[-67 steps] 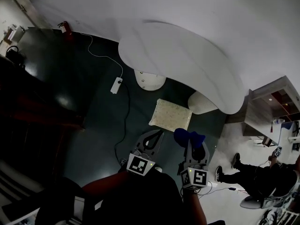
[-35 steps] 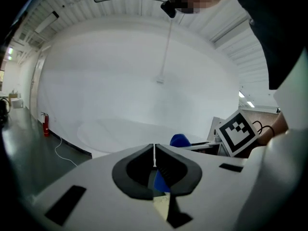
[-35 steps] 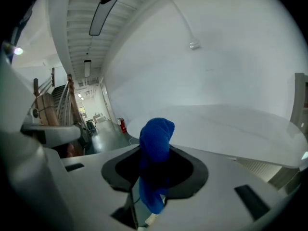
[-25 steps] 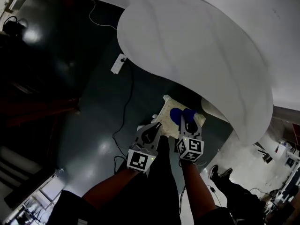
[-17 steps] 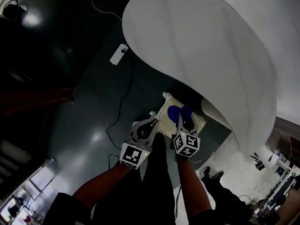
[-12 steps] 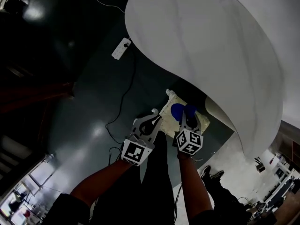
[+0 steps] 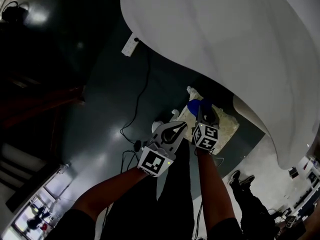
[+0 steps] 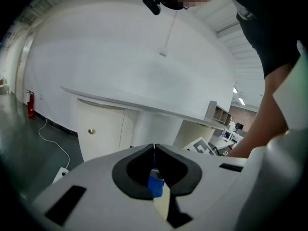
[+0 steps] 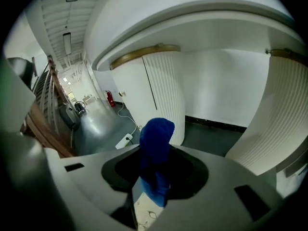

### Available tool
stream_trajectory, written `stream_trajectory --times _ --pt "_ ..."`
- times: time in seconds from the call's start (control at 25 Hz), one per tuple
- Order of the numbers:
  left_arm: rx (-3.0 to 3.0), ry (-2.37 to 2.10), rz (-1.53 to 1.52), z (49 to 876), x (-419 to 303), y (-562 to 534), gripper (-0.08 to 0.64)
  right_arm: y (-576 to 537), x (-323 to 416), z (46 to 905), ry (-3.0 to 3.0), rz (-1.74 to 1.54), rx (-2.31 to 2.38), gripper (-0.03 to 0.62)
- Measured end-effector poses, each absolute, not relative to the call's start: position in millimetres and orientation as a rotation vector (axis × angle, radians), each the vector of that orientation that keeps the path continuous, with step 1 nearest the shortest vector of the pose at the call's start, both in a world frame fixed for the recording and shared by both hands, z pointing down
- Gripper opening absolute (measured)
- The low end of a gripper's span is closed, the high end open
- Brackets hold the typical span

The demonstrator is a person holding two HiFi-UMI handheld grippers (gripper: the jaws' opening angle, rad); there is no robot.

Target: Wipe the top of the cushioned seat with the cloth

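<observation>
An office reception or lobby: a big curved white desk [image 7: 225, 49] on fluted pedestals [image 9: 163, 95], glossy dark floor [image 7: 90, 99], a power strip [image 7: 130, 44] with trailing cable, a red fire extinguisher [image 8: 31, 105] by the wall, strip ceiling lights [image 9: 67, 42], open shelving [image 8: 219, 114] beyond

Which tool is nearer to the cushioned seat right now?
Right. The right tool, clamping the blue cloth, is over the cushioned seat; the left tool, shut and empty, sits just beside its left edge.
</observation>
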State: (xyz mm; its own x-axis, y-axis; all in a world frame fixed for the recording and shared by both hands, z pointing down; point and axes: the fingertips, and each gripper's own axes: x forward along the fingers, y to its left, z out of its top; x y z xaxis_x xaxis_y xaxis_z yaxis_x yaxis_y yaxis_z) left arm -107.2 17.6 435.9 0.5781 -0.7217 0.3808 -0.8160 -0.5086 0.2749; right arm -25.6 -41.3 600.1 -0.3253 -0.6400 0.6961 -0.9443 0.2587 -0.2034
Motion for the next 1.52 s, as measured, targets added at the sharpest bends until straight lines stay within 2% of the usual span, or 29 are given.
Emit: stream_trajectory --times 0.72,1.52 --pt "2.293 -1.185 0.359 472 -94 46 0.021 -10 -50 704 -1.950 0.896 1.112 0.144" --pt "2.247 -1.255 0.342 463 -74 34 0.023 -29 -27 714 -1.877 0.878 1.130 0.152"
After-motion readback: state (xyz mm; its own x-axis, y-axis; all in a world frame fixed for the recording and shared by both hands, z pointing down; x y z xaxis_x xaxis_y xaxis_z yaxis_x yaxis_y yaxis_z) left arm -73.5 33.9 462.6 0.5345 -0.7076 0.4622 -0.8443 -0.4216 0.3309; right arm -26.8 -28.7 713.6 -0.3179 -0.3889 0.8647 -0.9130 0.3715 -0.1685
